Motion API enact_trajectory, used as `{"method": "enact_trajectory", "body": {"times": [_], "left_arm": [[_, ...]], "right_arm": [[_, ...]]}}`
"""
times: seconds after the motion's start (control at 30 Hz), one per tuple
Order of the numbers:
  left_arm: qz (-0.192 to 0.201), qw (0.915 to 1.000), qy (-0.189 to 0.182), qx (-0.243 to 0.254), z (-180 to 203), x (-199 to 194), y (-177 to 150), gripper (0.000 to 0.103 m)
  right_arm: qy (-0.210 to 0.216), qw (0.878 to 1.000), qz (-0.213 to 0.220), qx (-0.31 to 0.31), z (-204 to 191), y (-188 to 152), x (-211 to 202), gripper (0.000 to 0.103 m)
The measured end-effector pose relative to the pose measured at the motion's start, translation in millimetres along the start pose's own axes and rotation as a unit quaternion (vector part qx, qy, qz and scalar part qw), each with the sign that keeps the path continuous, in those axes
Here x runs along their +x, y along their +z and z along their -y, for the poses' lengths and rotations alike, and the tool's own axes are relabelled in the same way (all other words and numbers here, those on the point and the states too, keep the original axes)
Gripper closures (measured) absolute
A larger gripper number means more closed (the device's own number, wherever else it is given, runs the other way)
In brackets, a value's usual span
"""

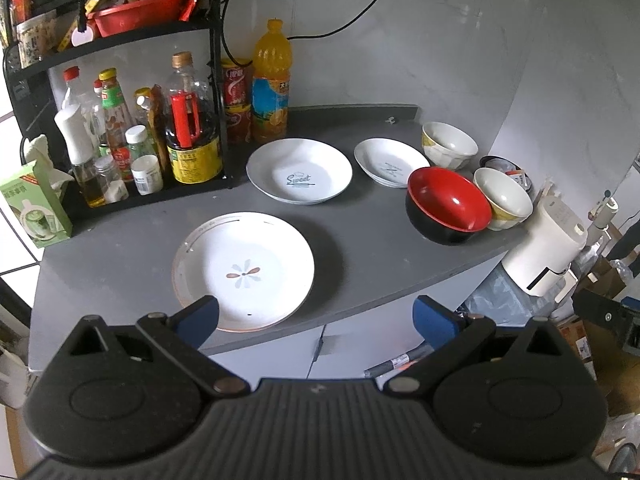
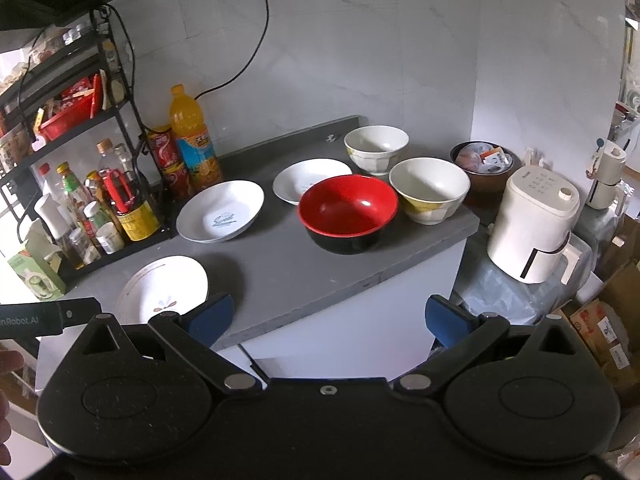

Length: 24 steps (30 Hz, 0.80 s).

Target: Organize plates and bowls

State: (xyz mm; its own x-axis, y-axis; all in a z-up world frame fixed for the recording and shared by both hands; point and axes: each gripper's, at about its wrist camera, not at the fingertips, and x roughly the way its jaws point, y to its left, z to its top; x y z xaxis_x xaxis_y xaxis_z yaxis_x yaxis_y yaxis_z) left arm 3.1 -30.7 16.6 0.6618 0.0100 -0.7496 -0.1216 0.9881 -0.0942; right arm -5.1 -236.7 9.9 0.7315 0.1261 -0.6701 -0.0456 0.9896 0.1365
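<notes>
On the grey counter (image 1: 360, 248) lie a flower-print plate (image 1: 244, 270) (image 2: 164, 292) at the front left, a deep white "Sweet" plate (image 1: 299, 171) (image 2: 221, 211) behind it, and a small white plate (image 1: 390, 162) (image 2: 304, 182). A red-and-black bowl (image 1: 448, 205) (image 2: 348, 212) sits between two white-and-yellow bowls, one near the edge (image 1: 504, 198) (image 2: 430, 190) and one at the back (image 1: 450, 145) (image 2: 376, 148). My left gripper (image 1: 316, 318) hangs open just in front of the flower plate. My right gripper (image 2: 328, 318) is open before the counter edge, holding nothing.
A black rack (image 1: 120, 60) (image 2: 80, 128) with sauce bottles stands at the left, with an orange juice bottle (image 1: 271, 80) (image 2: 194, 140) and red cans beside it. A white appliance (image 1: 548, 248) (image 2: 534, 226) and cardboard boxes (image 2: 604, 320) sit right of the counter. A green carton (image 1: 34, 204) stands at the left edge.
</notes>
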Motion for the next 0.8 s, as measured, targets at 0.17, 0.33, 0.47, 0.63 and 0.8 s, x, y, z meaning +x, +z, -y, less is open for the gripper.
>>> {"method": "enact_trajectory", "body": {"times": [0.17, 0.33, 0.47, 0.63, 0.8], "left_arm": [[-0.003, 1.0, 0.001, 0.008, 8, 13, 6, 0.001], [-0.01, 0.9999, -0.011, 0.007, 11, 29, 10, 0.001], [-0.004, 0.9996, -0.004, 0.028, 17, 42, 18, 0.001], [-0.011, 0.9988, -0.021, 0.043, 22, 69, 35, 0.001], [-0.017, 0.9968, -0.041, 0.066, 28, 96, 56, 0.001]], "right_arm": [[-0.006, 1.0, 0.0, 0.005, 7, 4, 8, 0.0], [-0.014, 1.0, -0.002, 0.007, 11, 8, 19, 0.0], [-0.015, 1.0, 0.001, 0.019, 17, 14, 31, 0.0], [-0.03, 0.999, 0.003, 0.038, 23, 22, 53, 0.0], [-0.056, 0.997, 0.019, 0.056, 26, 33, 74, 0.0]]}}
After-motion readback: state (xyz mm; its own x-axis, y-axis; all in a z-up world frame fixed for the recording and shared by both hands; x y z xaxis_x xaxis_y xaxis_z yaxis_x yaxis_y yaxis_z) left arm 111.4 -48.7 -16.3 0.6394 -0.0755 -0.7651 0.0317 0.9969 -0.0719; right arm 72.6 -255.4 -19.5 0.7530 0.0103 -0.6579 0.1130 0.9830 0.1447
